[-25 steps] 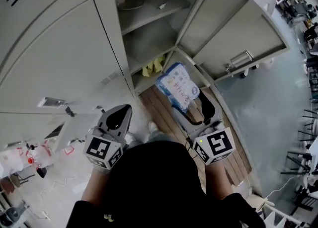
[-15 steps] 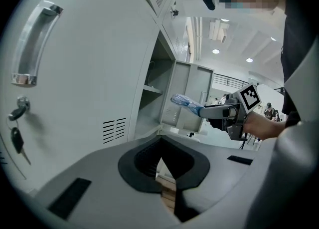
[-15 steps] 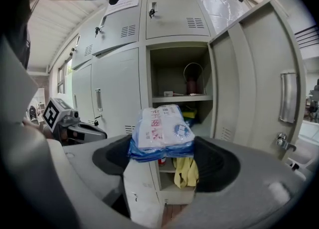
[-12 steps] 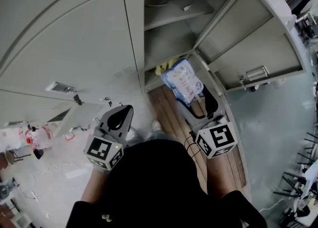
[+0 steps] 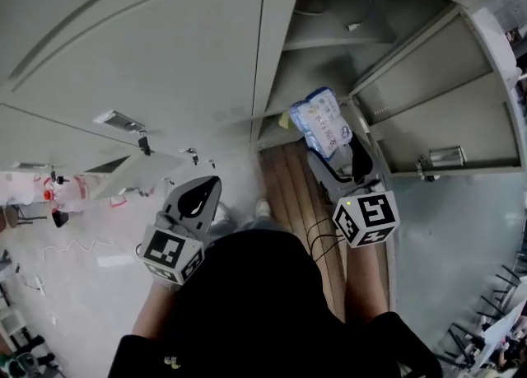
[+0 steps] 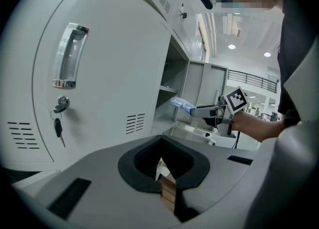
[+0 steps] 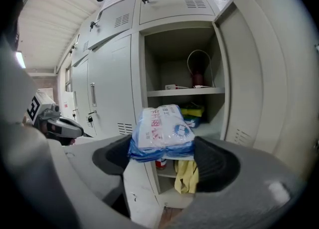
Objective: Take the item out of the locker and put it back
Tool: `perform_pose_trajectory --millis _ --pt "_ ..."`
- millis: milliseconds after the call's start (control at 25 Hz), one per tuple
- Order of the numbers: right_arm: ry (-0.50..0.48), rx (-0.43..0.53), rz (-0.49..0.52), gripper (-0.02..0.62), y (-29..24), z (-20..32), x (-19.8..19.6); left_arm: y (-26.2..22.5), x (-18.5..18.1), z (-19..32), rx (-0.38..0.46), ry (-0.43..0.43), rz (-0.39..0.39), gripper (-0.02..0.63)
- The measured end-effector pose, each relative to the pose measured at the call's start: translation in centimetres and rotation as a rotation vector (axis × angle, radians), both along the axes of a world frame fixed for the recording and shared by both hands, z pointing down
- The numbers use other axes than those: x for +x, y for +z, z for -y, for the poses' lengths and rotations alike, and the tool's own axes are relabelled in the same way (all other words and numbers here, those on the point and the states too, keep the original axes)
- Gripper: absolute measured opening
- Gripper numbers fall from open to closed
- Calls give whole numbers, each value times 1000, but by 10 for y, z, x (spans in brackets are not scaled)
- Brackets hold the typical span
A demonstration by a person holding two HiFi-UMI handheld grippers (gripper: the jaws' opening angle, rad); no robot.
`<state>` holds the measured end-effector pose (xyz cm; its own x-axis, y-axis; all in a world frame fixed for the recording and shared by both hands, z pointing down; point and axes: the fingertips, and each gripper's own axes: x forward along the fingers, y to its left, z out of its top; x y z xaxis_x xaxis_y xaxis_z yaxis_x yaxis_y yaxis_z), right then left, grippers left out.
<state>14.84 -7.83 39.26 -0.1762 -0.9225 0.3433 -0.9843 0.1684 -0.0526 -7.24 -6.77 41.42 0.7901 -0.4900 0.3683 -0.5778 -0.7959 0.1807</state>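
The locker [image 5: 165,55] is showing smooth, matt grey painted metal, its door handle [image 6: 70,56] gleaming like chrome. The packet [image 7: 162,130] is shining in glossy, crinkled plastic film — blue and white. Wooden planks [image 5: 288,183] are lying matt below; a yellow cloth [image 7: 185,175] is hanging soft and limp

grey, black-padded left tool [image 5: 198,195] and right tool [image 5: 339,156], each with a white cube [image 5: 171,254] of black square markers; black cables [image 5: 317,240] by the right; black top [image 5: 255,302].

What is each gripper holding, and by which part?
The right gripper clamps the pack by its two sides, at the end nearest the person. The left gripper is shut, holding nothing.
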Motion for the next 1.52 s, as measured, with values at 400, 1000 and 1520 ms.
perform_pose_trajectory --millis 400,1000,1520 --pt "-41 -33 -31 376 30 49 11 2 -25 -2 6 -127 51 11" --pt "-99 -82 -55 377 74 112 7 8 -52 -13 -13 -264 105 11" --pt "-97 -148 -63 377 114 145 13 13 -59 -22 -15 -308 125 11"
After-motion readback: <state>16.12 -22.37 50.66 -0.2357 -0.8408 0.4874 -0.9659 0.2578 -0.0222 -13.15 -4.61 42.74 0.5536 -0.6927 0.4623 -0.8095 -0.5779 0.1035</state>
